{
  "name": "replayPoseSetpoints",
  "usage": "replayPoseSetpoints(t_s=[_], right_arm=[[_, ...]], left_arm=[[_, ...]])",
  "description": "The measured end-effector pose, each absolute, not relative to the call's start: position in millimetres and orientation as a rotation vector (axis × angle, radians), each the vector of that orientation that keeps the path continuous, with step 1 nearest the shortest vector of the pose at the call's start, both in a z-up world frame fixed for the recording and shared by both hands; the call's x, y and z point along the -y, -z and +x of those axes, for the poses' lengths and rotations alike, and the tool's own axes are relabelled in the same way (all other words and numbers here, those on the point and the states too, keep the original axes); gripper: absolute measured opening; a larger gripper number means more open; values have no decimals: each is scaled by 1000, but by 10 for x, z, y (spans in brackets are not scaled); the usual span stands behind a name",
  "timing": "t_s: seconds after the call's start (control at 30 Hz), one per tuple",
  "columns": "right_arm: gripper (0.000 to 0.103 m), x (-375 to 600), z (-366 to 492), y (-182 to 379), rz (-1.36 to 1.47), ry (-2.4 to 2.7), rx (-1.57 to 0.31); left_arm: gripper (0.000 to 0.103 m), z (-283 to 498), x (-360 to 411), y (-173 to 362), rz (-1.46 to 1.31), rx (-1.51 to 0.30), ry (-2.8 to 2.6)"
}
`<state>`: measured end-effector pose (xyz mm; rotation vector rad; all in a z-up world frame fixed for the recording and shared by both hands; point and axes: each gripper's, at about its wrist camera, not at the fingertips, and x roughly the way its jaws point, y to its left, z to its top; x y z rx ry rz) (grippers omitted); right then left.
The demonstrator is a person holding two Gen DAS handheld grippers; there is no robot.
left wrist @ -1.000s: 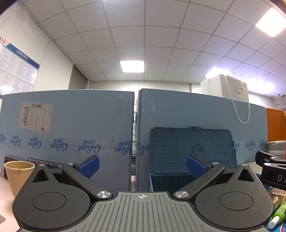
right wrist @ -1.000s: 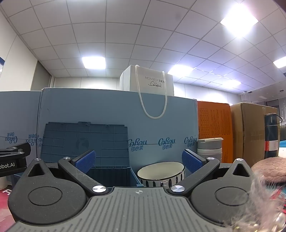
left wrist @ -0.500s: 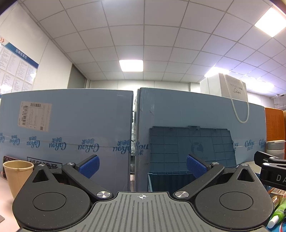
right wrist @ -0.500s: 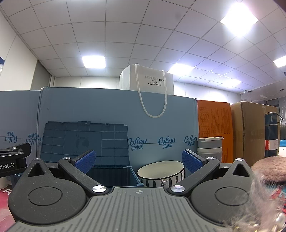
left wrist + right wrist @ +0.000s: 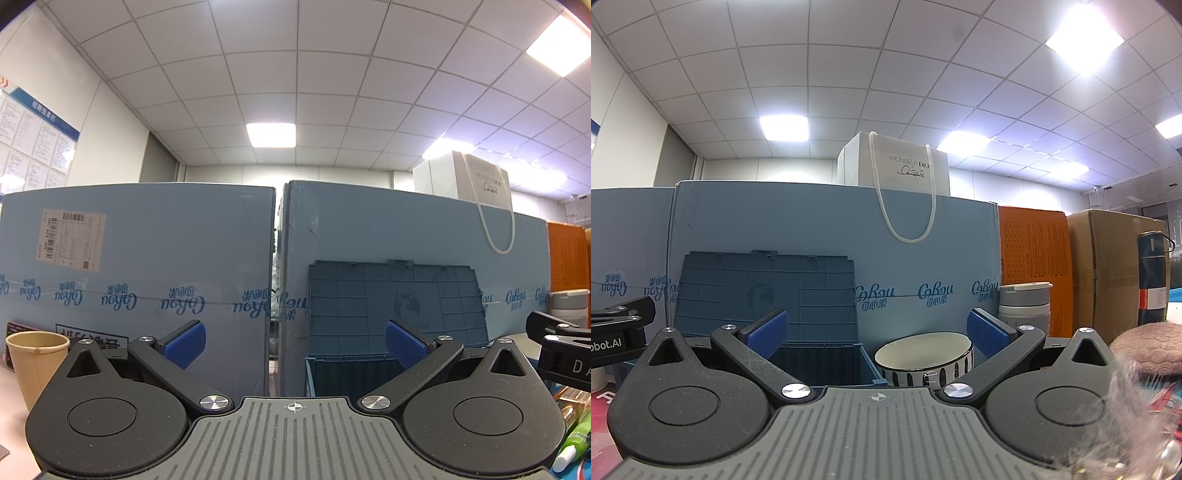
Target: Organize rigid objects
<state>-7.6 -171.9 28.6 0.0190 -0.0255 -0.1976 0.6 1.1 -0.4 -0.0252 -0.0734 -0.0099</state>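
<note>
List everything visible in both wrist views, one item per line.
Blue plastic storage crate: 1, dark blue, lid up, centre.
Striped ceramic bowl: 1, white with black stripes, right of the crate.
Paper cup: 1, tan, far left.
Lidded grey cup: 1, behind the bowl.
Dark flask: 1, navy, far right.
Blue cartons: 2, backdrop.
White gift bag: 1, atop a carton.
Orange box: 1; brown carton: 1, right.
Pink knit item: 1, right edge.
Left gripper: open, empty.
Right gripper: open, empty.
</note>
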Motion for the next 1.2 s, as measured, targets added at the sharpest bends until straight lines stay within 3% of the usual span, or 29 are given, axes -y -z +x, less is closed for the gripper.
replayPoseSetpoints(t_s=[1.2], right_arm=[[103, 1740, -83, -288, 32, 226, 11]], left_arm=[[103, -21, -24, -5, -27, 79, 46]])
